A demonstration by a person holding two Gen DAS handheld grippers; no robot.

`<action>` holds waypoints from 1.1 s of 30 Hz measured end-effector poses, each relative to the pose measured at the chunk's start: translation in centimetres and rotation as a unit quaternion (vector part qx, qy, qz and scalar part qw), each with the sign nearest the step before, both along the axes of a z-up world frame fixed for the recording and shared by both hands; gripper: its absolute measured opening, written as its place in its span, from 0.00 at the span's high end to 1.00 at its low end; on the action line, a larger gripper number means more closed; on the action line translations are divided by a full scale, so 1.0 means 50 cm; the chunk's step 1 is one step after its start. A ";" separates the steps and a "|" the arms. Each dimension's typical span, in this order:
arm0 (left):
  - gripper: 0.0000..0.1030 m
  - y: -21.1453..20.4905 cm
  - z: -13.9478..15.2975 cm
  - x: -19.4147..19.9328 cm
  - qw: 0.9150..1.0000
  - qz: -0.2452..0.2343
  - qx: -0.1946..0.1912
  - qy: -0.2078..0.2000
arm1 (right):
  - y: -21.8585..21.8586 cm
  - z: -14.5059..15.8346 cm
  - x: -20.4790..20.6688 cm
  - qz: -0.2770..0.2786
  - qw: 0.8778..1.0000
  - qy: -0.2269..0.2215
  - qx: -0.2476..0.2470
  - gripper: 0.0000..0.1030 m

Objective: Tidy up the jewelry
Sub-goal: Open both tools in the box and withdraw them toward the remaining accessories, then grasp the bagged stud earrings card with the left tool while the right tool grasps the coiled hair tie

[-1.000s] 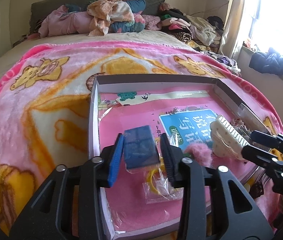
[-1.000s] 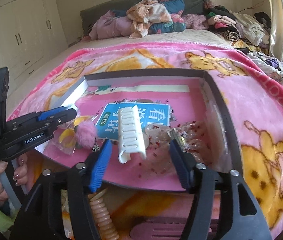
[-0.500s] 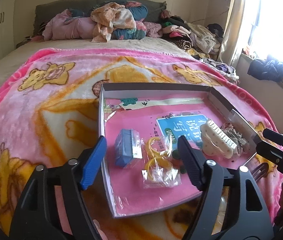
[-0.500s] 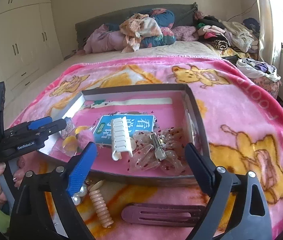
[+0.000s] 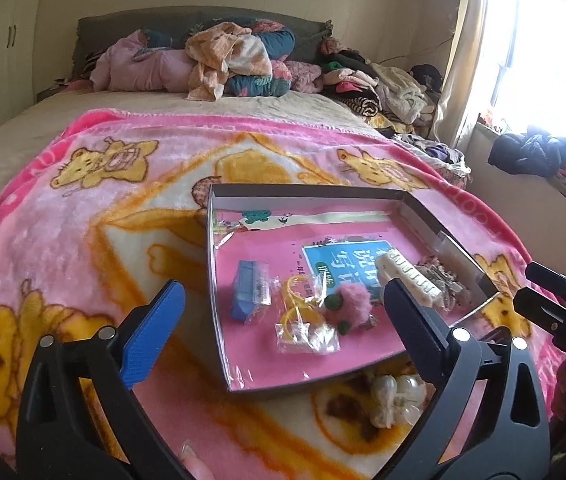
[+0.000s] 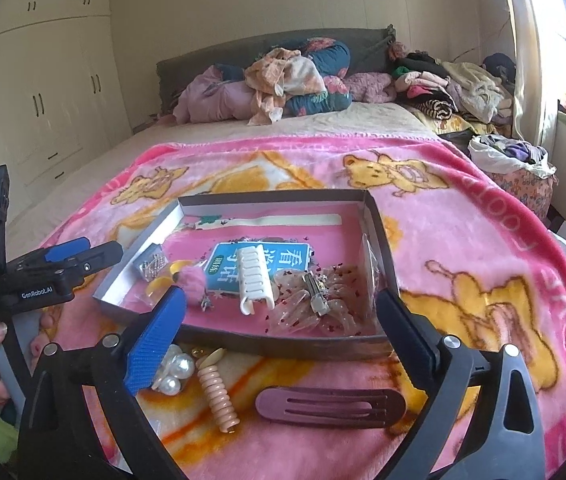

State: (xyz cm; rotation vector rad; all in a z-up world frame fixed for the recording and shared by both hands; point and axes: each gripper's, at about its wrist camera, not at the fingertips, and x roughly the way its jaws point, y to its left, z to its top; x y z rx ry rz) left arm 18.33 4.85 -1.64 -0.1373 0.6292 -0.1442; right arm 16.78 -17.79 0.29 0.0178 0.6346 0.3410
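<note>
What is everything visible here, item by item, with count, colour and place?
tray: one, dark rim, pink lining, on blanket
blanket: one, pink and yellow, on bed
blue box: one, bagged, tray's left part
pompom: one, pink, tray middle
claw clip: one, white, in tray
pearl piece: one, white, on blanket before tray
coil tie: one, peach, beside pearls
flat clip: one, mauve, before tray
left gripper: open, empty
right gripper: open, empty

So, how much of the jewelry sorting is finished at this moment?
Done: blue box, white hair claw and pink pompom lie in the tray. In hand: nothing; left gripper and right gripper are open, their jaws having just opened. Left: pearls, coil tie and brown clip on the blanket.
</note>
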 end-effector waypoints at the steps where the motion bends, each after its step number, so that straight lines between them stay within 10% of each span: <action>1: 0.11 -0.001 0.002 -0.002 1.000 0.000 0.001 -0.001 | -0.001 0.003 -0.006 0.000 1.000 -0.002 0.001 0.09; 33: 0.11 -0.075 -0.028 -0.124 0.998 -0.055 0.028 0.014 | -0.049 0.007 -0.138 -0.009 1.000 -0.019 -0.001 0.09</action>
